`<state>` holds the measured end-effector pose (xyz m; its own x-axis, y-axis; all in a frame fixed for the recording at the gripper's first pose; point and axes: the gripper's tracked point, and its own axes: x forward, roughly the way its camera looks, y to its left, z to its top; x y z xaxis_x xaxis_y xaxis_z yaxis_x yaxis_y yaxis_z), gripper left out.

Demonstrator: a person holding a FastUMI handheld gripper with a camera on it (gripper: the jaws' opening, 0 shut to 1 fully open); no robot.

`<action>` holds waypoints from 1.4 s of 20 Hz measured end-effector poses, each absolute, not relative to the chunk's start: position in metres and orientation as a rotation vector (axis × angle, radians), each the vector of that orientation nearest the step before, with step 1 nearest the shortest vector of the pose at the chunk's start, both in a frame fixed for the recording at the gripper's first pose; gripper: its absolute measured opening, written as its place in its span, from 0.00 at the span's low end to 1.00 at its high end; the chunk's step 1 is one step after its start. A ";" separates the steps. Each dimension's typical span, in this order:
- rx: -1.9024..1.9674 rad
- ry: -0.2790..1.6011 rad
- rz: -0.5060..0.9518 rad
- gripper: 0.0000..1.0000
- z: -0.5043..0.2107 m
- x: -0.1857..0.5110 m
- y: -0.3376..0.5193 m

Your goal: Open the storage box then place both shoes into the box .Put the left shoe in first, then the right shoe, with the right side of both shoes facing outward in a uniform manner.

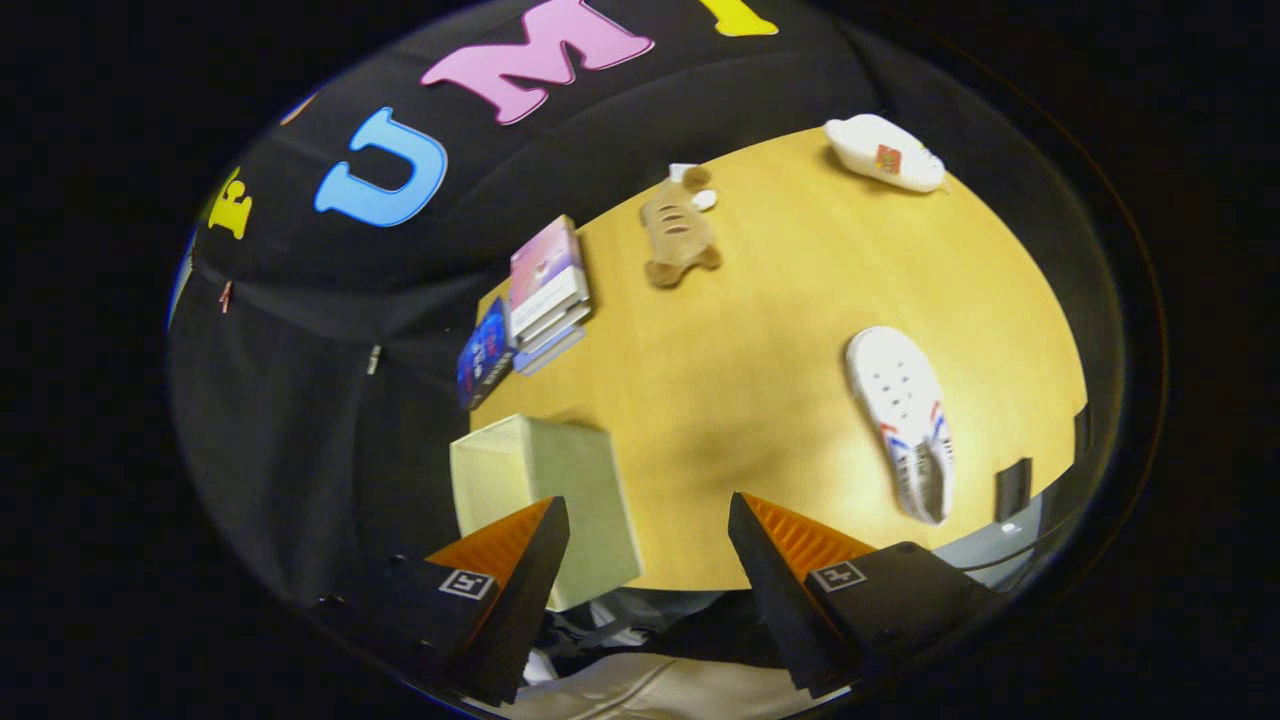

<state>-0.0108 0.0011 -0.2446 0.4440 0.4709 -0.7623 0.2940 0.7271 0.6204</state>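
My gripper [648, 515] hangs open high above the near edge of the wooden table [760, 400], nothing between its fingers. A pale green storage box [545, 490] stands at the table's near corner, partly behind one fingertip [545, 520]; its lid looks closed. One white shoe with red and blue stripes [905, 420] lies upright on the table beyond the other finger [760, 530]. A second white shoe [885, 152] lies at the far end of the table, on its side with a red patch showing.
A stack of books [545, 290] with a dark blue book [485, 352] leaning beside it sits near the far side of the box. A brown plush toy [678, 232] lies beyond them. A person's clothing [650, 640] shows below the fingers.
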 end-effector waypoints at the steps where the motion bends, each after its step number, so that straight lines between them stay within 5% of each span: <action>1: 0.758 1.144 0.088 0.98 -0.263 -0.013 -0.023; 9: 0.423 1.268 -0.086 0.91 -0.399 -0.044 -0.154; 28: 0.435 1.400 0.174 0.89 -0.479 -0.029 -0.120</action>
<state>-0.0292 -0.1198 -0.4790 0.1724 0.3705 -0.9127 0.1354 0.9089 0.3945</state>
